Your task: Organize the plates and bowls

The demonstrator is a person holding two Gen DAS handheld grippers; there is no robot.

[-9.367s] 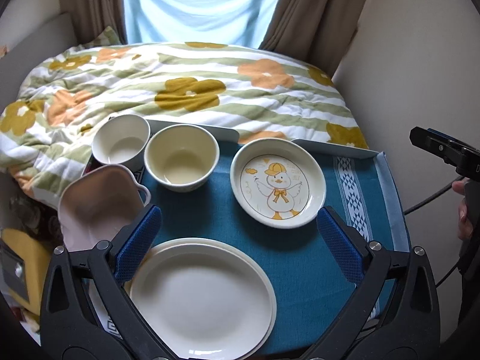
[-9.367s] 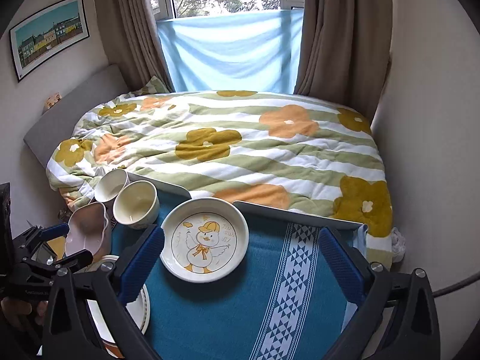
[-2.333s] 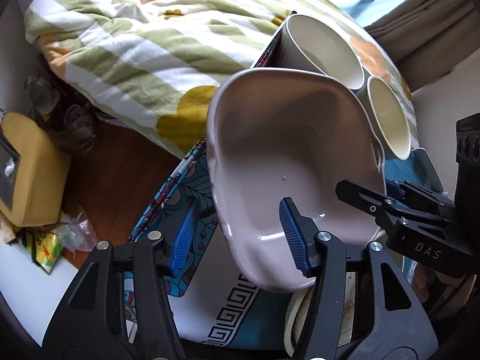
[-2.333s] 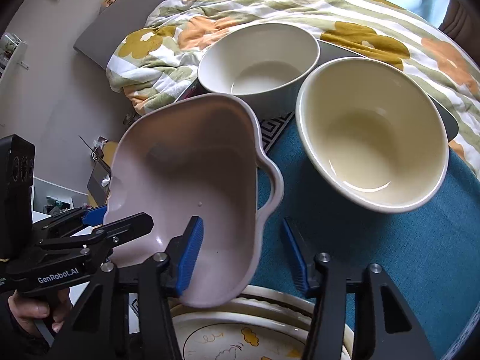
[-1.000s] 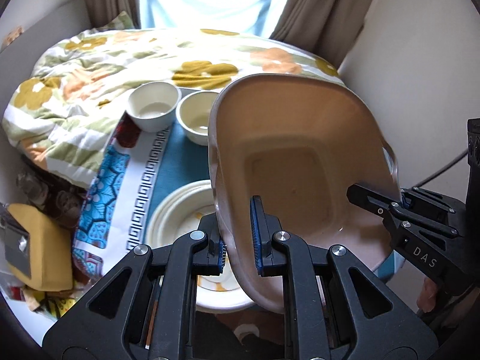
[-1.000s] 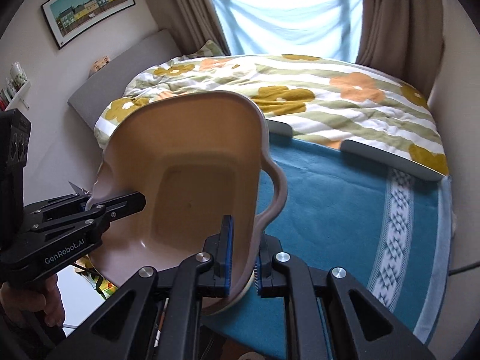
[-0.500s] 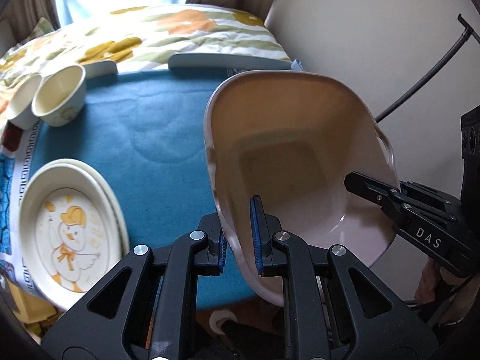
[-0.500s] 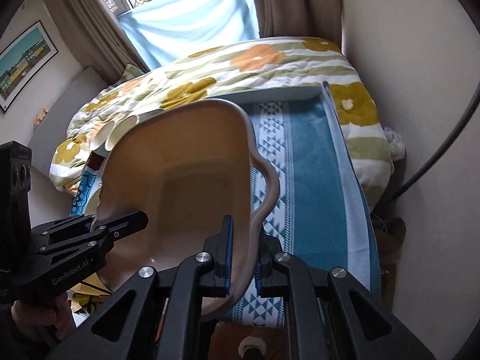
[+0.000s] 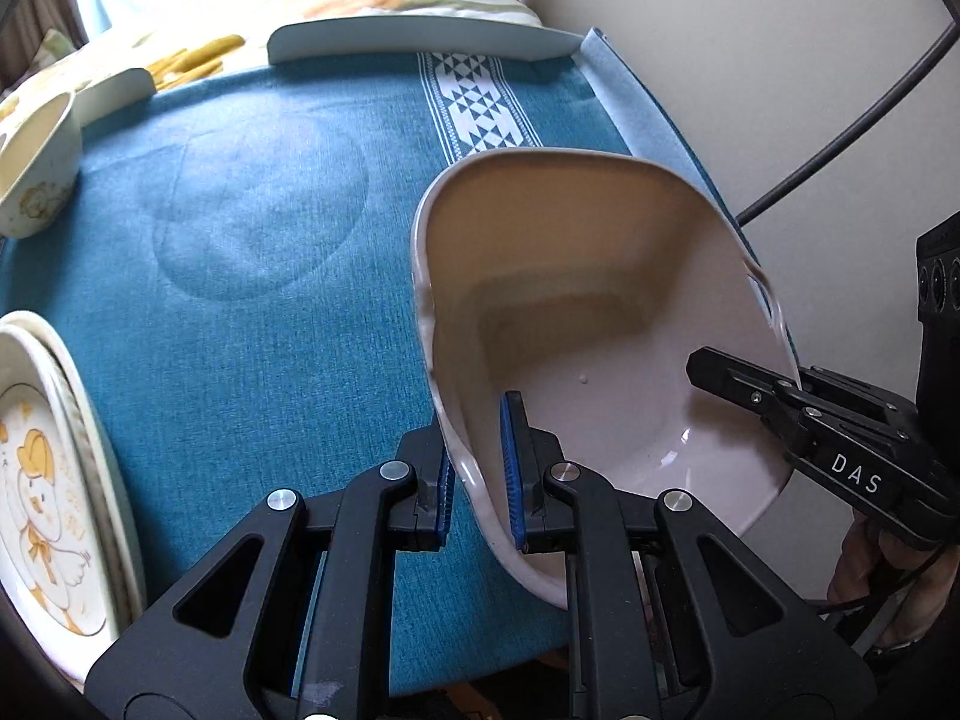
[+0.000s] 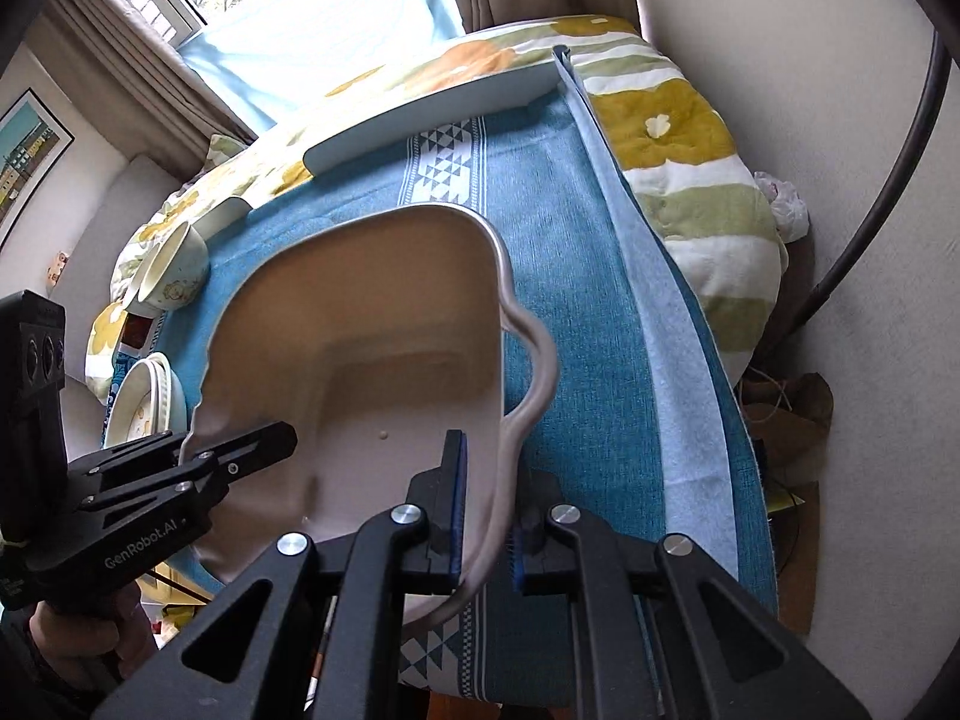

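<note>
You hold the pink handled dish [image 9: 600, 324] between both tools, over the right end of the surface [image 9: 252, 276], which is covered with a blue cloth. Your left claw [image 9: 480, 474] pinches the dish's left rim, one blue pad inside the wall and one outside. Your right claw [image 10: 485, 516] pinches the opposite rim just beside the looped handle [image 10: 534, 378], again with one pad on each side of the wall. From the left wrist view, the right claw [image 9: 744, 384] reaches in over the far rim; from the right wrist view, the left claw [image 10: 240, 450] shows gripping the notched edge of the dish [image 10: 384, 360]. The dish is tilted, its opening facing toward you, with the white-patterned band of the cloth [image 10: 444, 168] beyond and beneath it. Whether its underside touches the cloth, I cannot tell.

At the left edge of the surface, a duck-printed plate [image 9: 42, 480] sits stacked on another plate, also visible in the right wrist view [image 10: 144, 402]. A cream bowl [image 9: 36, 174] stands at the far left corner, well apart from the dish; in the right wrist view that bowl [image 10: 174, 276] has a second one just behind it. A flowered quilt [image 10: 678, 138] lies on the bed beyond the surface.
</note>
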